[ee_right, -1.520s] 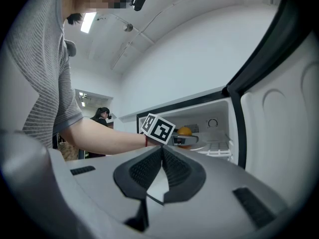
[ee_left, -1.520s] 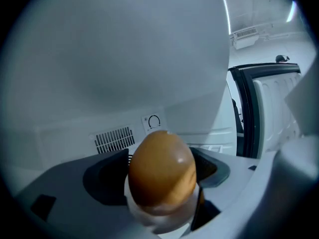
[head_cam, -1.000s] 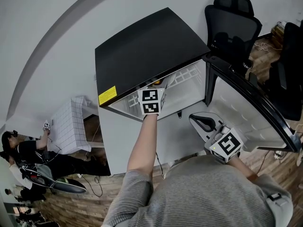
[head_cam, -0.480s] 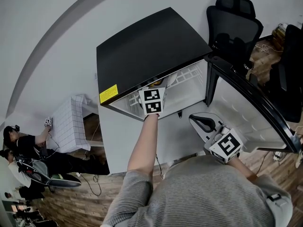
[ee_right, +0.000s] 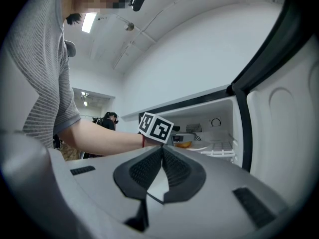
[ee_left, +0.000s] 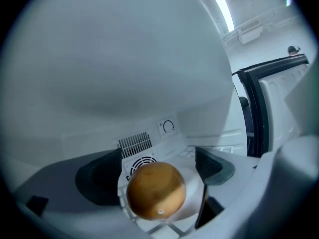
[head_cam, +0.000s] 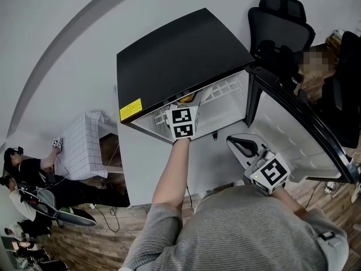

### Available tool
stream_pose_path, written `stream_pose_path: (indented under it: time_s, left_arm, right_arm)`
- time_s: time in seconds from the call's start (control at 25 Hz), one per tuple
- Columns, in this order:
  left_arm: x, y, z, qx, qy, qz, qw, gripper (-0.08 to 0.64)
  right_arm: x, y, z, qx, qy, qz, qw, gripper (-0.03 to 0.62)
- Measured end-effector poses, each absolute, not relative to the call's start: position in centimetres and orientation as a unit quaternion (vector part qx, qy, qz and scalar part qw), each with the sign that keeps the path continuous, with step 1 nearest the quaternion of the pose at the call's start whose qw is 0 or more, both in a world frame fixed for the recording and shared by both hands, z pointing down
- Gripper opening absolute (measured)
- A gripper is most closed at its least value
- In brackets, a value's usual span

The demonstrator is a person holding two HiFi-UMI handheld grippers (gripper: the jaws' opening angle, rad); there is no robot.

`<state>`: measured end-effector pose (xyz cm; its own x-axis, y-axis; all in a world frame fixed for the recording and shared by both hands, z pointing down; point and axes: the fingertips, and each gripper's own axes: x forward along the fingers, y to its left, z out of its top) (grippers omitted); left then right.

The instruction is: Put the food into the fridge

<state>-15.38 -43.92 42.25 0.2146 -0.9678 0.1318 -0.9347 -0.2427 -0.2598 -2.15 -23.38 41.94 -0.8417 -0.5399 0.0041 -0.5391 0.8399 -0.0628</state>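
A round golden-brown piece of food [ee_left: 156,190] rests on a white plate [ee_left: 194,199] on the wire shelf inside the fridge [head_cam: 180,55]. My left gripper [ee_left: 157,176] reaches into the compartment. Its jaws have just been opening and stand wide on either side of the food, with the pads clear of it. In the head view its marker cube [head_cam: 181,123] sits at the fridge opening. My right gripper [ee_right: 162,176] is shut with nothing in it. It hangs level outside the fridge, beside the open door [head_cam: 299,129].
The fridge's back wall carries a fan grille [ee_left: 134,143] and a dial [ee_left: 168,126]. A black office chair [head_cam: 279,21] stands behind the door. A white gridded box [head_cam: 84,148] and a seated person [head_cam: 28,176] are at the left on the wooden floor.
The left gripper's marker cube stays at the fridge opening and the right gripper has kept still. Only the view shifts slightly.
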Motion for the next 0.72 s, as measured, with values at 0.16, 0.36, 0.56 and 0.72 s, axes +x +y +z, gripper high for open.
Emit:
stream_pose_path:
  time_s: [0.16, 0.36, 0.56, 0.72]
  left_arm:
    - [-15.6, -42.9, 41.8, -0.778, 0.612, -0.124, 0.063, 0.451]
    - [-15.8, -41.2, 41.6, -0.780, 0.612, -0.114, 0.064, 0.451]
    - [-15.9, -39.6, 41.6, -0.784, 0.609, -0.103, 0.059, 0.451]
    - [-15.6, -38.2, 41.1, -0.788, 0.607, -0.086, 0.056, 0.449]
  right_arm:
    - [-2.6, -23.2, 41.6, -0.277, 0.960, -0.028, 0.007, 0.014]
    - [-3.1, -22.7, 41.9, -0.265, 0.964, -0.025, 0.006, 0.013]
    - [-3.3, -22.5, 41.8, -0.262, 0.965, -0.025, 0.005, 0.014]
    - [-3.5, -22.3, 41.9, -0.260, 0.965, -0.022, 0.007, 0.013]
